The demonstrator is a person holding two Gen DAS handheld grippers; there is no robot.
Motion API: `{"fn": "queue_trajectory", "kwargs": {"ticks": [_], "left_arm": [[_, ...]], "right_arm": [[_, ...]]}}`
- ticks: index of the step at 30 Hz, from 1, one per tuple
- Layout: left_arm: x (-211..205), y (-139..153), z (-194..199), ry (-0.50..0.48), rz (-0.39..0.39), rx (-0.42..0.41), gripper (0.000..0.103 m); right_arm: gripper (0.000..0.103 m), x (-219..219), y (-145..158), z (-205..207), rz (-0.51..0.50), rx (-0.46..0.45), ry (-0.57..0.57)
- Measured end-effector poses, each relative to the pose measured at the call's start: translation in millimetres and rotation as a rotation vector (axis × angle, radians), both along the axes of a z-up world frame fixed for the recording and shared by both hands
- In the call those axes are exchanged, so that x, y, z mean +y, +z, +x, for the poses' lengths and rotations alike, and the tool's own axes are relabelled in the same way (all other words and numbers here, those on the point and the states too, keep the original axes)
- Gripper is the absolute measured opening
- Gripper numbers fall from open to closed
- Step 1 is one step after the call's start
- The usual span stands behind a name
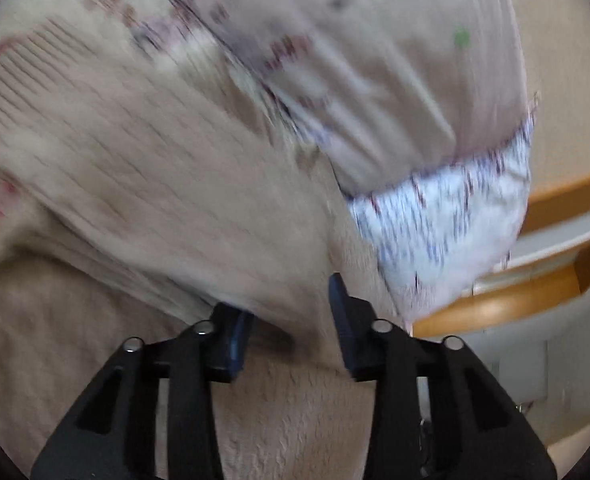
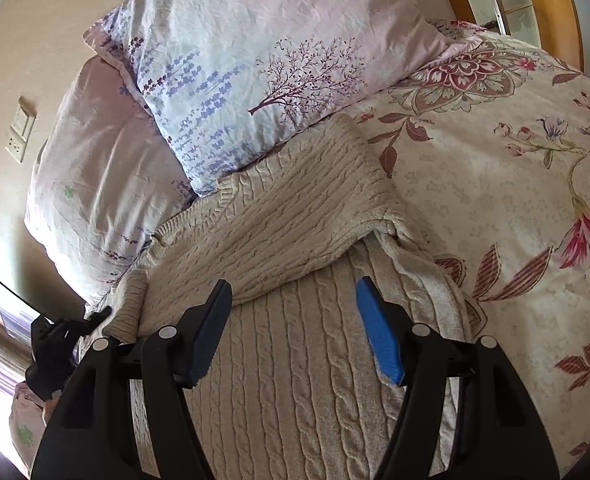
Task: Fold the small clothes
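Lying on the bed: a beige cable-knit sweater (image 2: 295, 360) is spread over the flowered bedspread (image 2: 515, 184), below two lilac pillows (image 2: 235, 60).
Fold: one part of the sweater is laid across its body, and the ribbed hem of that part is seen just beside the lower pillow.
Right gripper (image 2: 293, 328): it is held over the sweater's body, jaws standing wide, with nothing clamped between the blue pads (image 2: 379, 332).
Left gripper (image 1: 289, 320): its jaws are parted a little; knit fabric is seen just ahead of the fingertips, but no grip on it is shown, and the view is blurred.
Left view: the sweater (image 1: 135, 184) fills most of the picture, with a pillow (image 1: 435, 208) beyond it.
Left edge of the right view: a dark device is seen, too unclear to be identified.
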State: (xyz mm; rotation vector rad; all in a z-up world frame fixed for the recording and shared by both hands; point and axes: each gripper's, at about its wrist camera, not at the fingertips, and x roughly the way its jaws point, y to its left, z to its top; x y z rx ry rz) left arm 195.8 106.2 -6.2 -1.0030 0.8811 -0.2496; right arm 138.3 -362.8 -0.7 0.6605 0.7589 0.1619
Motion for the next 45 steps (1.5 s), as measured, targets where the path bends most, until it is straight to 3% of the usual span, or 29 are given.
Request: {"fn": "queue_trajectory", "kwargs": {"ticks": [8,10,12,14,17,21,22,23,27,28,30,33,37,42,45], "left_arm": [[65.6,2.1,2.1,0.225,-0.036,0.05,0.039],[68.6,9.0,6.2,0.241,-0.026,0.039,0.035],[61.2,21.0,10.8,0.231,0.006,0.009,0.023],[38.8,42.0,19.2,0.17,0.055,-0.066,0.014],[-2.1,71.0,27.4,0.054,0.132,-0.18,0.011],[-93.5,93.5,36.0,-0.199,0.275,-0.307,0.01],[-129.2,91.7,38.7,-0.313,0.327,-0.322,0.01],[-149.2,87.6,38.5,-0.373,0.361,-0.322,0.013],[-229.1,52.8,29.0,-0.653,0.547,-0.288,0.057],[-239.4,45.7,23.2,-0.699,0.584,-0.287,0.058],[-240.7,42.0,13.5,-0.749,0.585,-0.305,0.062],[-214.6,51.9,-1.2,-0.719,0.597,-0.337,0.072],[-152.3,70.5,-20.2,-0.572,0.694,-0.346,0.075],[-67.1,64.2,-46.7,-0.379,0.897,-0.245,0.075],[-19.4,51.3,-65.0,-0.301,0.927,-0.158,0.075]], "right_arm": [[0.066,-0.5,-3.2,0.7,0.01,-0.005,0.018],[0.066,-1.9,-2.8,-0.1,0.007,-0.009,0.016],[0.066,-4.3,-1.0,-1.8,0.001,-0.019,0.013],[0.066,-5.9,1.0,-3.3,-0.005,-0.029,0.008],[0.066,-9.0,4.8,-4.4,-0.014,-0.044,0.005],[0.066,-13.4,7.4,-6.3,-0.017,-0.053,-0.005],[0.066,-15.1,7.3,-6.5,-0.018,-0.053,-0.009],[0.066,-16.3,6.8,-6.5,-0.018,-0.05,-0.013],[0.066,-22.4,3.9,-4.5,-0.006,-0.029,-0.015],[0.066,-22.9,3.8,-3.9,-0.003,-0.024,-0.012],[0.066,-24.2,5.5,-1.3,0.001,-0.017,-0.001],[0.066,-23.9,11.7,8.3,0.024,-0.012,0.037],[0.059,-19.0,14.4,31.7,0.068,0.028,0.103],[0.056,-4.6,7.9,58.4,-0.055,0.089,0.117],[0.051,5.8,-1.6,66.8,-0.112,0.127,0.141]]}}
